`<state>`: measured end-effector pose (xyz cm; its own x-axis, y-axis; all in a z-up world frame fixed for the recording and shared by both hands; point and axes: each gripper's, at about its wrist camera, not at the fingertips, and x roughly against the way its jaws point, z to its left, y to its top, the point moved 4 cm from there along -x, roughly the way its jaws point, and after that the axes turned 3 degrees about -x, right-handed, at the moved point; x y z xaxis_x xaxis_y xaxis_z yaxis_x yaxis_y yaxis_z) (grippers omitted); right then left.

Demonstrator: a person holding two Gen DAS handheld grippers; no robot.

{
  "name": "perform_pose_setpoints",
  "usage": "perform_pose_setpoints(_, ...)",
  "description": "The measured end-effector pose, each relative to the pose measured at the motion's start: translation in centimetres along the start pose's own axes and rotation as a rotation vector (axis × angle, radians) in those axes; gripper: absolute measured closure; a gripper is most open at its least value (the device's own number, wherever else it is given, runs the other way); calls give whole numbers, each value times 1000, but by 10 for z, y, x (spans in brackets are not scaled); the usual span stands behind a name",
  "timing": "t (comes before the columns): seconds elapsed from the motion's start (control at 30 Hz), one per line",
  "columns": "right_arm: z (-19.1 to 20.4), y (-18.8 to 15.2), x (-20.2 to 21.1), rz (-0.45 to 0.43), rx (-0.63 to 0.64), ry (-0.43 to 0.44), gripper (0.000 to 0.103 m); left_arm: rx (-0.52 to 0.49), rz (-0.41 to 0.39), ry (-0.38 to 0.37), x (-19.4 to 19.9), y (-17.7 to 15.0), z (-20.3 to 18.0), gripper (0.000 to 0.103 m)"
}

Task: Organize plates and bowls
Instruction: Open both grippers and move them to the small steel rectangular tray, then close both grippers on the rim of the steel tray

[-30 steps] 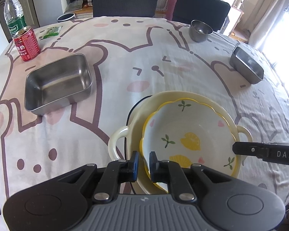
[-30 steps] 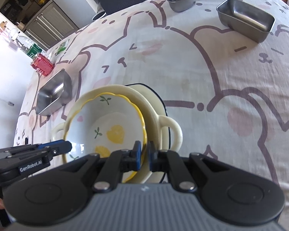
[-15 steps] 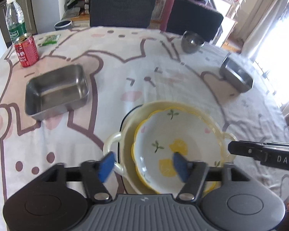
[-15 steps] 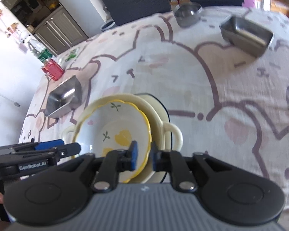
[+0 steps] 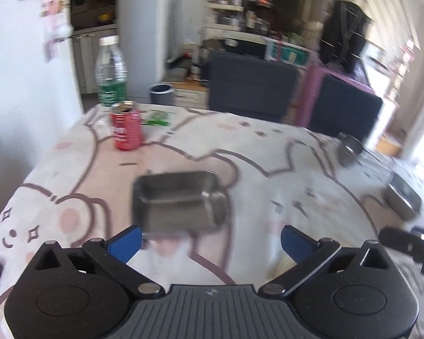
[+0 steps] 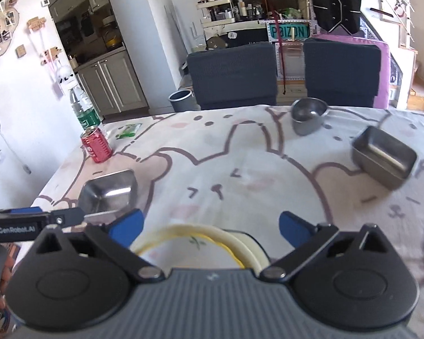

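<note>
Left hand-held gripper (image 5: 210, 240): its blue fingertips are standing wide apart and gripping nothing; it is hovering over the surface (image 5: 70, 186), just short of a steel tray (image 5: 181, 200).
Right hand-held gripper (image 6: 210, 226): its fingers are likewise spreading wide, with nothing between them.
Bowls: a yellow-rimmed bowl (image 6: 183, 250) with a leaf print is sitting nested inside a larger cream bowl (image 6: 240, 243); both are lying right under the right hand-held gripper, mostly hidden by its body.
Steel tray: it is resting near the left edge of the surface, and the left wrist view is blurring it.
Second steel tray (image 6: 384, 156): it is sitting well apart on the right side.
Small steel bowl (image 6: 308, 115): it is standing at the far side, near two dark chairs (image 6: 234, 73).
Red can (image 6: 96, 148): it is standing upright at the far left, with a plastic bottle (image 6: 83, 111) just behind it and a green packet (image 6: 128, 130) nearby.
Surface: a cloth with a cartoon rabbit print is covering it.
</note>
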<state>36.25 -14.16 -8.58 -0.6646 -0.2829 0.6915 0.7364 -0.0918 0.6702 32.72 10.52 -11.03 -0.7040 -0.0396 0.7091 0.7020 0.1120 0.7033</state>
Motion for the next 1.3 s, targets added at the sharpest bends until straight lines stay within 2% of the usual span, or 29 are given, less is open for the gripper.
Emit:
perform_pose_setpoints(0.17, 24, 10, -43, 30, 18, 32, 0, 45, -17, 82, -25, 10, 32, 0)
perform_pose_setpoints(0.43, 65, 23, -109, 112, 23, 74, 0, 145, 34, 103, -64, 11, 75, 0)
perform_pose_setpoints(0.5, 71, 23, -128, 163, -1, 112, 2, 163, 32, 109, -69, 14, 81, 8)
perform_pose_setpoints(0.53, 74, 23, -136, 179, -15, 136, 7, 175, 32, 104, -72, 15, 83, 13)
perform_pose_setpoints(0.6, 79, 24, -152, 198, -50, 155, 17, 204, 49, 86, -78, 16, 88, 37)
perform_pose_setpoints(0.7, 83, 26, -172, 210, -106, 193, 30, 231, 86, 62, -90, 13, 92, 51)
perform_pose_setpoints(0.83, 92, 23, -194, 229, -129, 247, 41, 225, 106, 60, -102, 13, 93, 60)
perform_pose_setpoints(0.93, 101, 20, -207, 242, -135, 261, 55, 233, 121, 56, -111, 12, 94, 71)
perform_pose_setpoints(1.0, 103, 19, -213, 245, -143, 260, 62, 234, 136, 66, -117, 10, 95, 83)
perform_pose_setpoints(1.07, 106, 16, -219, 257, -145, 259, 79, 241, 148, 67, -123, 9, 98, 87)
perform_pose_setpoints(1.17, 108, 15, -224, 259, -139, 266, 88, 240, 155, 80, -127, 8, 100, 100)
perform_pose_setpoints(1.23, 112, 15, -224, 255, -124, 277, 95, 244, 149, 79, -126, 8, 102, 100)
perform_pose_setpoints(1.3, 116, 14, -222, 243, -86, 264, 95, 232, 143, 79, -124, 9, 101, 101)
